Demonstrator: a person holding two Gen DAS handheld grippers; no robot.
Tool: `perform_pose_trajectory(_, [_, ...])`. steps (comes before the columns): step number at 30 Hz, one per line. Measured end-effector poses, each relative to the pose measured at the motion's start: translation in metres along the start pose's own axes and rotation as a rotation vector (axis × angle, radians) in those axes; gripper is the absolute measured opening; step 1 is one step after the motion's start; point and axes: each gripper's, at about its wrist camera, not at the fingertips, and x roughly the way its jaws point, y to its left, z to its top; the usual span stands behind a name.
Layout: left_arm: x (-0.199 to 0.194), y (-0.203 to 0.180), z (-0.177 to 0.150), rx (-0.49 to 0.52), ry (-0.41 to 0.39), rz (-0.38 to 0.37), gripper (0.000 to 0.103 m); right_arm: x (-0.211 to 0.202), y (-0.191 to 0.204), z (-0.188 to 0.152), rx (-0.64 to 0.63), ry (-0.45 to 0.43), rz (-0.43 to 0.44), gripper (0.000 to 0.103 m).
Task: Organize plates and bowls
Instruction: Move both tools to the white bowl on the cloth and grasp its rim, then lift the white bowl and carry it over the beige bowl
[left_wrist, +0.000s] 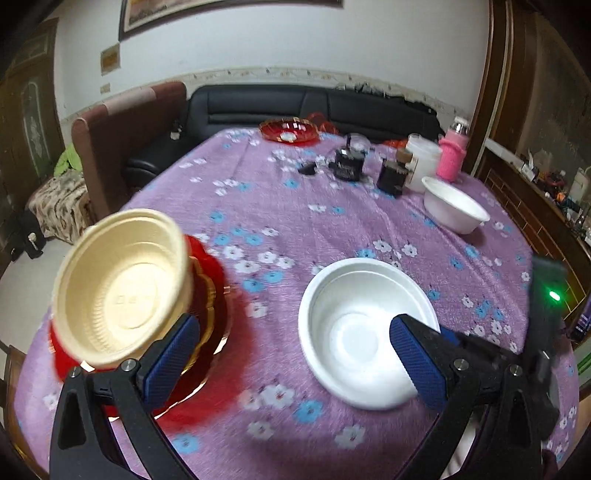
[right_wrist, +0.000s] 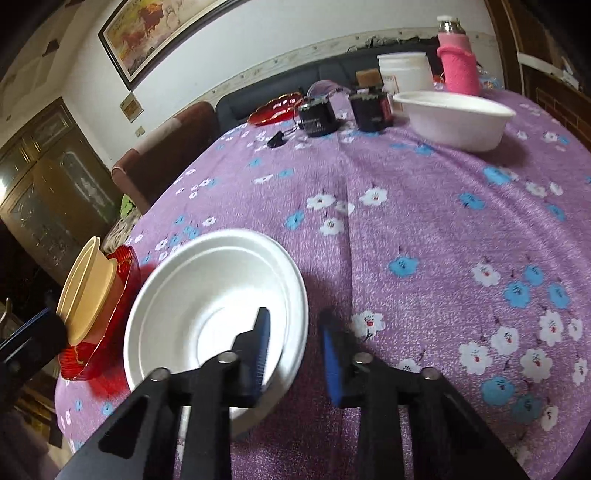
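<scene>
A white bowl (left_wrist: 351, 332) (right_wrist: 207, 295) sits on the purple flowered cloth near the table's front edge. My right gripper (right_wrist: 294, 317) straddles its near rim, one pad inside the bowl and one outside, with a gap showing beside the rim. My left gripper (left_wrist: 291, 325) is open wide. Its left finger (left_wrist: 170, 362) is at the edge of a cream bowl (left_wrist: 122, 284) (right_wrist: 88, 291). That bowl leans tilted on a red plate (left_wrist: 210, 295) (right_wrist: 125, 258). A second white bowl (left_wrist: 454, 210) (right_wrist: 454, 118) stands at the far right. Another red plate (left_wrist: 288, 131) (right_wrist: 277, 107) lies at the far edge.
At the back of the table stand two black jars (right_wrist: 317, 118), a white tub (right_wrist: 404, 70), a pink-sleeved bottle (right_wrist: 458, 62) and a small black clip (right_wrist: 277, 140). A dark sofa (left_wrist: 295, 107) and a brown chair (left_wrist: 125, 140) stand behind the table.
</scene>
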Motion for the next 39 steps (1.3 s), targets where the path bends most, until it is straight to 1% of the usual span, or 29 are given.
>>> perform_pose_trajectory(1, [0.008,-0.002,0.003,0.001,0.018,-0.01,0.103,0.0,-0.001,-0.001,0.003,0.006,0.015,0.016])
perform_pose_trajectory(3, [0.023,-0.01,0.008,0.006,0.05,-0.021,0.102,0.0,0.0,0.0,0.002,0.005,0.019,0.013])
perform_pose_trajectory(7, [0.04,-0.026,0.011,0.041,0.073,-0.011,0.102,-0.004,-0.003,-0.001,0.013,-0.002,-0.012,0.013])
perform_pose_trajectory(8, [0.043,-0.029,0.011,0.05,0.076,-0.013,0.1,-0.005,-0.005,0.0,0.019,-0.006,-0.02,0.013])
perform_pose_trajectory(10, [0.048,-0.034,0.012,0.068,0.083,-0.018,0.094,-0.008,-0.01,0.001,0.036,-0.012,-0.037,0.013])
perform_pose_trajectory(11, [0.051,-0.037,0.012,0.08,0.092,-0.026,0.085,-0.008,-0.012,0.001,0.046,-0.009,-0.036,0.013])
perform_pose_trajectory(12, [0.054,-0.038,0.011,0.087,0.102,-0.033,0.071,-0.008,-0.014,0.002,0.055,-0.004,-0.033,0.013])
perform_pose_trajectory(13, [0.06,-0.041,0.011,0.096,0.127,-0.044,0.064,-0.007,-0.016,0.002,0.067,0.002,-0.028,0.013])
perform_pose_trajectory(14, [0.065,-0.042,0.01,0.098,0.15,-0.053,0.05,-0.007,-0.017,0.002,0.073,0.004,-0.025,0.013])
perform_pose_trajectory(15, [0.071,-0.043,0.009,0.097,0.178,-0.065,0.043,-0.007,-0.018,0.002,0.078,0.006,-0.022,0.013])
perform_pose_trajectory(17, [0.074,-0.043,0.008,0.097,0.185,-0.057,0.039,-0.007,-0.018,0.002,0.077,0.003,-0.032,0.013])
perform_pose_trajectory(23, [0.072,-0.037,0.007,0.053,0.195,-0.072,0.038,-0.007,-0.019,0.002,0.084,-0.002,-0.029,0.013])
perform_pose_trajectory(29, [0.058,-0.033,0.006,0.005,0.18,-0.091,0.038,-0.016,-0.018,0.0,0.09,-0.044,0.014,0.013])
perform_pose_trajectory(35, [0.036,-0.027,0.002,-0.005,0.139,-0.086,0.038,-0.022,-0.01,-0.003,0.076,-0.06,0.076,0.015])
perform_pose_trajectory(39, [0.016,-0.02,0.0,0.003,0.086,-0.067,0.038,-0.025,-0.003,-0.006,0.08,-0.066,0.133,0.015])
